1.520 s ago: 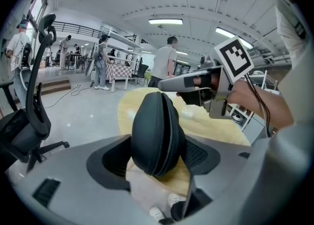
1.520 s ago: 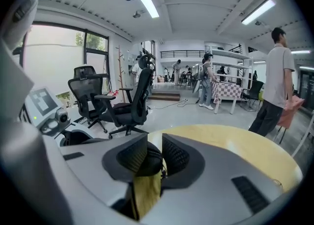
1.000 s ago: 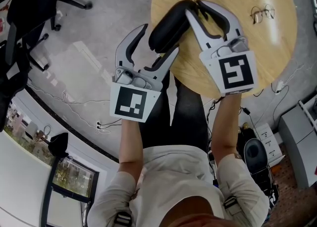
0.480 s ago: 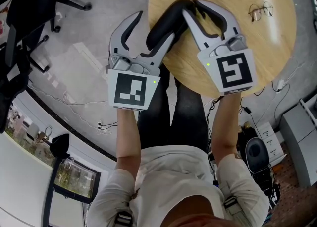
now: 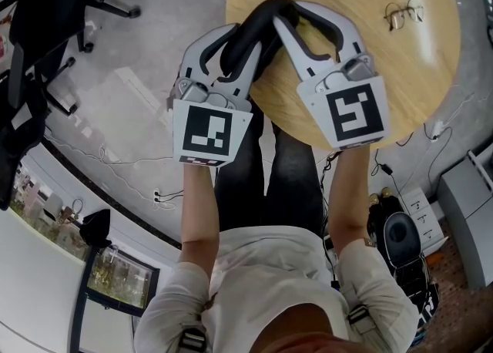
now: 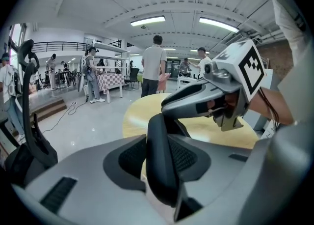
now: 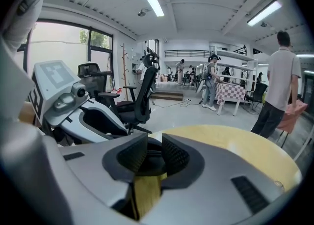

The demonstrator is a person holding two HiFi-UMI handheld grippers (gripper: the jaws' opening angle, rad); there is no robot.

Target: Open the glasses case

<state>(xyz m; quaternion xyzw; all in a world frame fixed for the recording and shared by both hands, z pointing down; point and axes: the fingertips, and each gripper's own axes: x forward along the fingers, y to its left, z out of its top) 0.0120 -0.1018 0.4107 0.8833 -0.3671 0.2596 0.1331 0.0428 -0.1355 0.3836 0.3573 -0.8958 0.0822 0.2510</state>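
The grey floor (image 5: 139,74) fills the left of the head view, with a black office chair (image 5: 46,5) at its upper corner. The round wooden counter (image 5: 385,74) sits at the upper right, and the person stands at its near edge with both arms held forward. The left gripper (image 5: 248,45) has just been closing, and its ribbed pads now press on the lower end of the black glasses case (image 5: 258,20), one on each side. The right gripper (image 5: 286,11) has also just been closing a little and is clamped on the case's far end. The case slants along the counter's left rim, still closed, held between the two grippers. Whether it rests on the wood or hangs just above it cannot be told. A pair of thin-framed glasses (image 5: 406,16) lies well apart, on the counter's far right.
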